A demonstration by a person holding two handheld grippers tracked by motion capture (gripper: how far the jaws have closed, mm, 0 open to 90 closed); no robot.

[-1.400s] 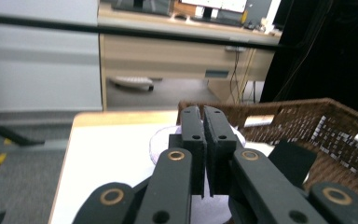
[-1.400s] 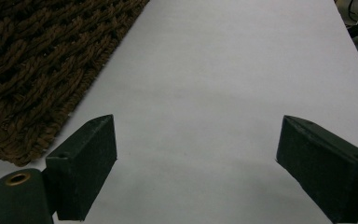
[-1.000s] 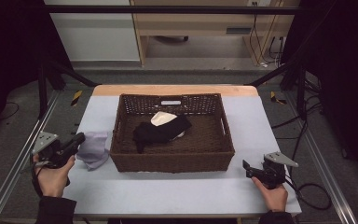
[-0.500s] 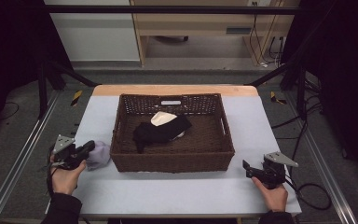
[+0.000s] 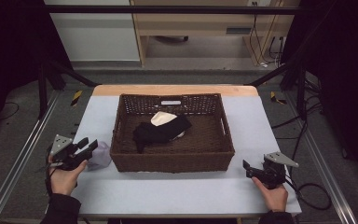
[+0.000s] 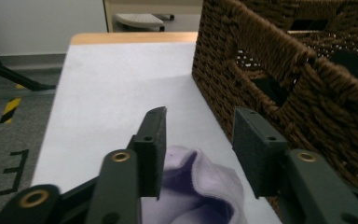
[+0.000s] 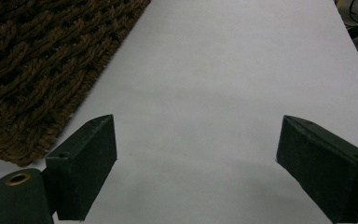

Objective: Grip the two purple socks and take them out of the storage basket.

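lavender cloth let go beside the basket

the left gripper (image 5: pixel 87 148) has just been opening its jaws over the crumpled lavender fleece cloth (image 6: pixel 200 186), which lies on the table just beside the brown woven wicker basket (image 5: pixel 172 161). the right gripper (image 5: pixel 250 168) rests with jaws apart, holding nothing.

Soft lilac cloth (image 6: pixel 200 186); rough woven wicker basket (image 6: pixel 279 70)

Grey table (image 5: pixel 177 191), wicker basket (image 5: pixel 172 161), lilac cloth (image 5: pixel 100 156)
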